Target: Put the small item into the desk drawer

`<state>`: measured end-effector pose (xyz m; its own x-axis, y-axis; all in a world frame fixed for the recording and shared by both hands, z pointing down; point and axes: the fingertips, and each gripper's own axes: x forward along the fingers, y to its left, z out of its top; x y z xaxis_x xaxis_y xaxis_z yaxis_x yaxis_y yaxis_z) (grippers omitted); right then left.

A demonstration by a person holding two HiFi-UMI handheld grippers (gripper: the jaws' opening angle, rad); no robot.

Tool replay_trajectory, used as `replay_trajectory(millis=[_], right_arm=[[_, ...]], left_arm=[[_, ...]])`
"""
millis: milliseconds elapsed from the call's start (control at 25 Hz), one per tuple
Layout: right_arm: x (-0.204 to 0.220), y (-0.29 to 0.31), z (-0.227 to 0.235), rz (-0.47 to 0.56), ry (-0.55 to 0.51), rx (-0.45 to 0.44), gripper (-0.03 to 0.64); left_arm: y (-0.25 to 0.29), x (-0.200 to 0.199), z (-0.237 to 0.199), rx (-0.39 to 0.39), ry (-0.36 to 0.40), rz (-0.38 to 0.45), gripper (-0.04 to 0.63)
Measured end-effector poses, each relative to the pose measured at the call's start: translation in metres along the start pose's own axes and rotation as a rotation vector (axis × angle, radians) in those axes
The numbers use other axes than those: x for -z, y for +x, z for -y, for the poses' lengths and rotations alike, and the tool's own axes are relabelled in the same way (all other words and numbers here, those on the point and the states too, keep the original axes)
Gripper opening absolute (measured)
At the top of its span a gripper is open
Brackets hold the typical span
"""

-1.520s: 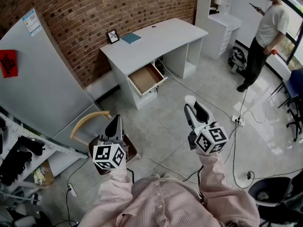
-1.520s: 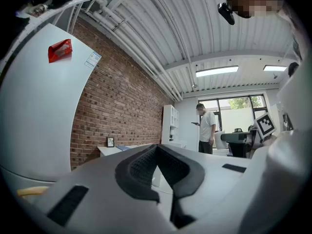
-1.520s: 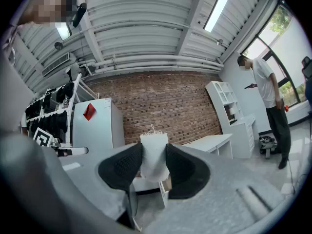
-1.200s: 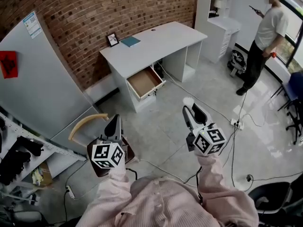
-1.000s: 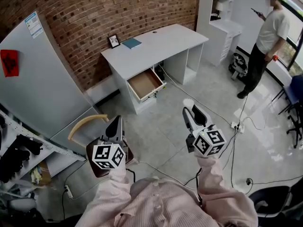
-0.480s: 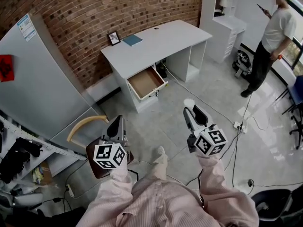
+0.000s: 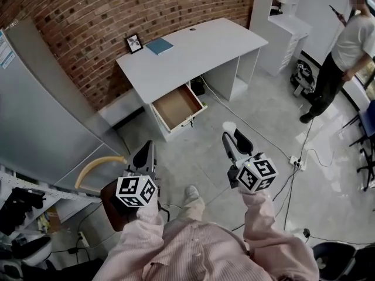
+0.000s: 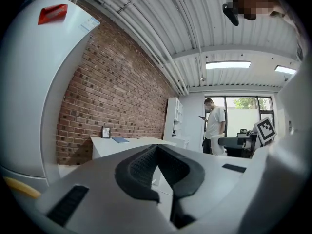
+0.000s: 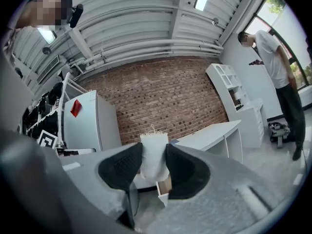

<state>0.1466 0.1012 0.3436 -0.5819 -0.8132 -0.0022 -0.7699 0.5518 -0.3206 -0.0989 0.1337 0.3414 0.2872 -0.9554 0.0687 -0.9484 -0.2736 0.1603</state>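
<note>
The white desk [image 7: 193,48] stands against the brick wall, and its wooden drawer [image 7: 177,106] is pulled open and looks empty. My right gripper [image 7: 232,139] is shut on a small white item [image 7: 228,126] that pokes up between its pads; the right gripper view shows the small white item [image 9: 154,160] squeezed between both dark pads. It hangs over the floor, well short of the drawer. My left gripper [image 7: 146,153] is shut with nothing in it, lower left over the floor; in the left gripper view its pads [image 8: 146,167] touch.
A grey fridge [image 7: 47,116] stands left. A wooden chair [image 7: 96,171] is under my left hand. A person [image 7: 340,51] stands at the far right near white shelves [image 7: 281,16]. Cables and a power strip [image 7: 296,163] lie on the floor. A frame and blue book [image 7: 159,45] sit on the desk.
The view has moved closer to the desk and shifted; the drawer now lies nearer my grippers. Both grippers keep their pose, the right still holding the white item.
</note>
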Motion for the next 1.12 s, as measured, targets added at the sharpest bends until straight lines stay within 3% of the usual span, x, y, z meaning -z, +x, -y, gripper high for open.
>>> replay_trajectory(millis=[560, 760, 1120], right_arm=[[-0.001, 0.151, 0.073, -0.094, 0.01, -0.025, 0.153], [0.009, 0.188, 0.083, -0.131, -0.005, -0.057, 0.153], [0.041, 0.254, 0.098, -0.233, 0.008, -0.131, 0.153]], left_arm=[[0.152, 0.006, -0.057, -0.005, -0.049, -0.063, 0.0], [0.175, 0.015, -0.067, -0.009, -0.058, -0.076, 0.0], [0.209, 0.043, -0.101, -0.08, -0.114, -0.137, 0.0]])
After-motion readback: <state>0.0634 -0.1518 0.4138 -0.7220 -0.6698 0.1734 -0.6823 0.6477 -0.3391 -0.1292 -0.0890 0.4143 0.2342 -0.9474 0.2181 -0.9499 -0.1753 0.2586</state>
